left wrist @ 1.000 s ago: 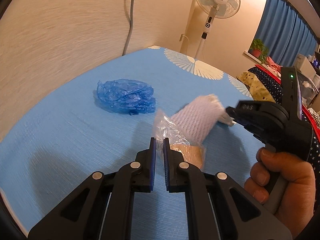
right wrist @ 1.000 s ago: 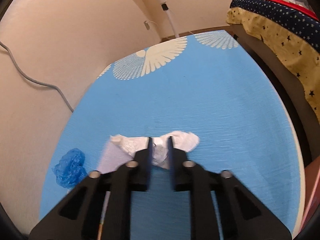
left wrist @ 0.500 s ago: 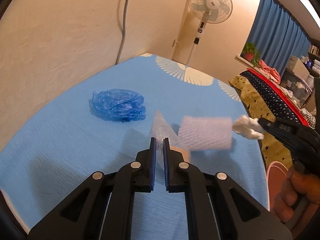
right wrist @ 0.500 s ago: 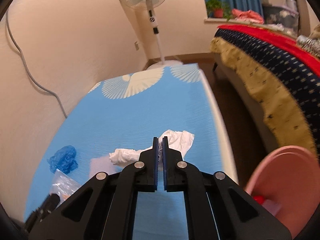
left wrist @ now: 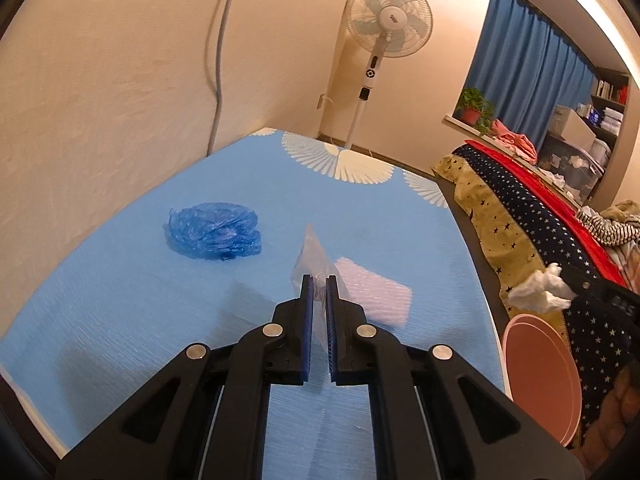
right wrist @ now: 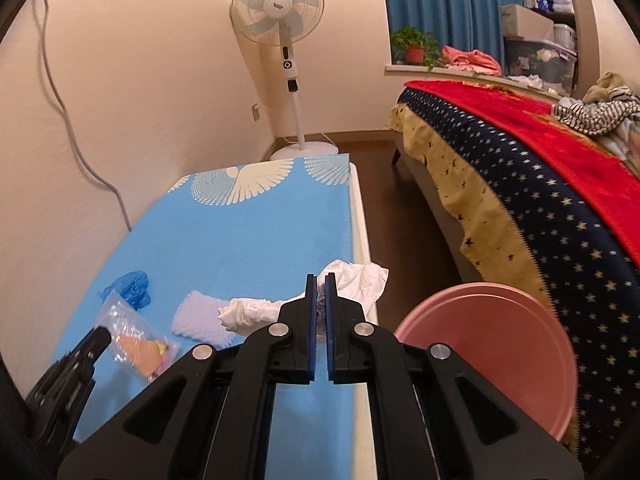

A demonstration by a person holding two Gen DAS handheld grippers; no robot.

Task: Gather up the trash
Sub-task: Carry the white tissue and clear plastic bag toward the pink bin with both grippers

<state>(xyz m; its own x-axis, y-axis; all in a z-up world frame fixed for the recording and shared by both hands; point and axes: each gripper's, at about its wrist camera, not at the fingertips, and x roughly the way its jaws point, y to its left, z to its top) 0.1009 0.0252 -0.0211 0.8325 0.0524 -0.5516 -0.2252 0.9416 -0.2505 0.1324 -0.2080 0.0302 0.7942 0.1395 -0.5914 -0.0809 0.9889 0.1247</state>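
My left gripper (left wrist: 319, 280) is shut on a clear plastic bag (left wrist: 314, 258) with orange contents, lifted above the blue table; the bag also shows in the right wrist view (right wrist: 134, 334). My right gripper (right wrist: 321, 278) is shut on crumpled white tissue (right wrist: 356, 278), held near the table's right edge; the tissue also shows in the left wrist view (left wrist: 540, 286). A pink bin (right wrist: 492, 356) stands on the floor right of the table. A white foam net (left wrist: 374, 296) and a crumpled blue plastic wad (left wrist: 214, 232) lie on the table.
The blue-covered table (right wrist: 248, 236) runs along the wall on the left. A bed with a starred blanket (right wrist: 520, 184) is on the right, with dark floor between. A standing fan (right wrist: 286, 40) is at the far end.
My right gripper has closed on the white tissue and carried it off the table toward the pink bin. My left gripper has lifted the clear bag. The foam net now lies flat.
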